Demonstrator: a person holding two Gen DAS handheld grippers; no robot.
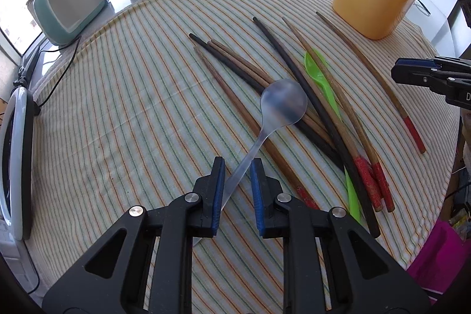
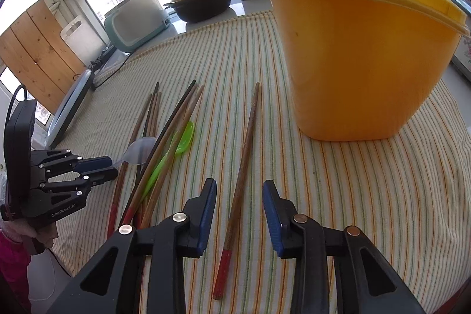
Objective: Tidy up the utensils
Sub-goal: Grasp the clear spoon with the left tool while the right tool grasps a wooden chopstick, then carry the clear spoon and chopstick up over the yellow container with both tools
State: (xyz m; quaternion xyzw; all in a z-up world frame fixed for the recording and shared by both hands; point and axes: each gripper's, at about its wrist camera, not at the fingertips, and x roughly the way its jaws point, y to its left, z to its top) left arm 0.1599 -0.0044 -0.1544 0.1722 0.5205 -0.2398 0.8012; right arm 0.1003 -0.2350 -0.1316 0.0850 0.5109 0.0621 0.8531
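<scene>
From the left wrist, the left gripper (image 1: 237,167) straddles the handle of a clear plastic spoon (image 1: 283,103), fingers apart and not clamped; its bowl rests on the heap of wooden chopsticks (image 1: 232,64).

From the right wrist, the right gripper (image 2: 240,190) hangs spread over a lone red-tipped chopstick (image 2: 240,181), the tall yellow plastic bin (image 2: 359,64) close beyond, likely the destination.

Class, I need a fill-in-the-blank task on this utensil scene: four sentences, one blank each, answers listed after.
1. The left gripper has its fingers around the handle of the clear ____.
2. The lone chopstick lies between the open fingers of the ____ gripper.
3. The tall container on the striped cloth is ____ in colour.
4. The green spoon lies among the ____.

Answers: spoon; right; yellow; chopsticks
</scene>
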